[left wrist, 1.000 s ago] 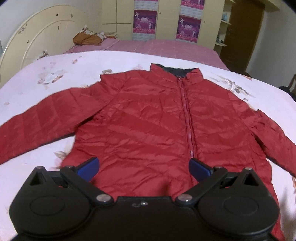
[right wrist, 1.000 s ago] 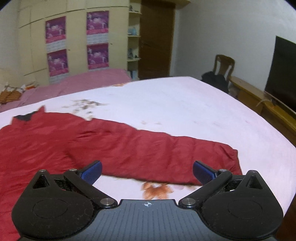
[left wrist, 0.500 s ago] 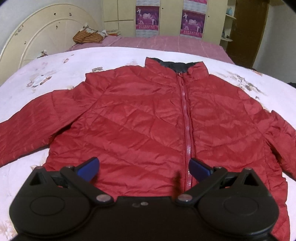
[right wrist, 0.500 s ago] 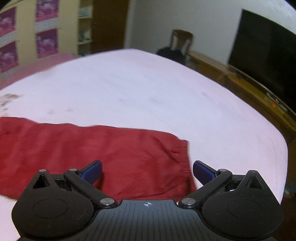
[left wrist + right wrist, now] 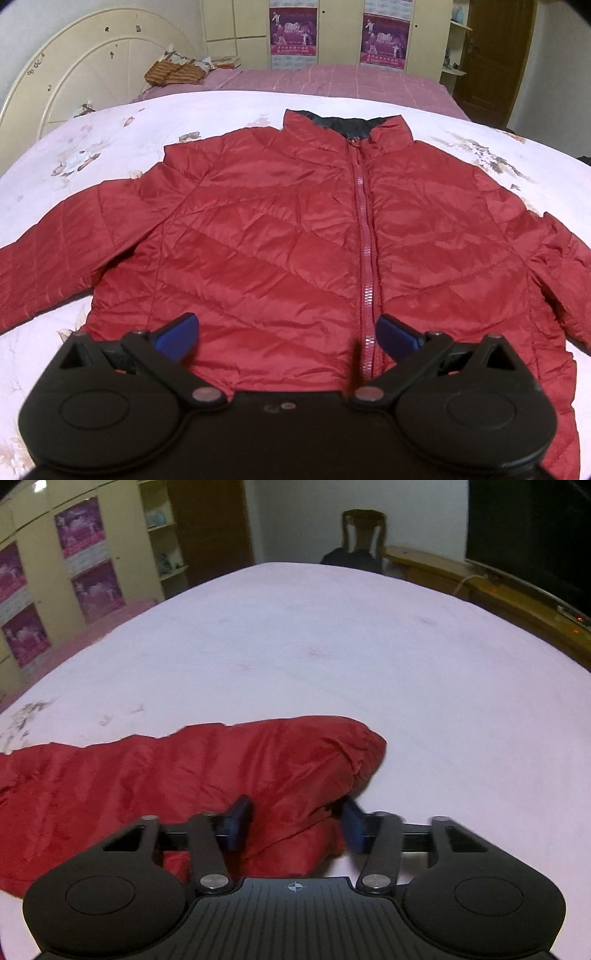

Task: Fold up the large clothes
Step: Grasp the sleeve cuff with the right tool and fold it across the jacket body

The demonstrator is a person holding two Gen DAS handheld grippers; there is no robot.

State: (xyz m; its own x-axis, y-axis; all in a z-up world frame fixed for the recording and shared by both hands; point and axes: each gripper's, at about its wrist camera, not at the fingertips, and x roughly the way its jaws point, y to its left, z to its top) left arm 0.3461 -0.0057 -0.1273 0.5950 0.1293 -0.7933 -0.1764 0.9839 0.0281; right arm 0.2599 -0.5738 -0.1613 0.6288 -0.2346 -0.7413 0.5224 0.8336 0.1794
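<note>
Right gripper [image 5: 293,821] pinches my one red jacket's [image 5: 295,236] sleeve [image 5: 221,771] (cuff bunched); left gripper [image 5: 286,332] hovers wide.

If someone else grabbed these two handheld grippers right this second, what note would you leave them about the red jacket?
Left gripper: open, holding nothing, hovering over the jacket's lower front beside the zipper.
Right gripper: jaws partly closed around bunched fabric near the cuff of the right sleeve; I cannot tell whether the grip is firm.
Red jacket: spread front up and zipped on the white bedspread, its other sleeve stretched outward.
Done: nothing folded yet.
Left: probably bring the gripped sleeve across the body, then the other sleeve, then fold the body.
</note>
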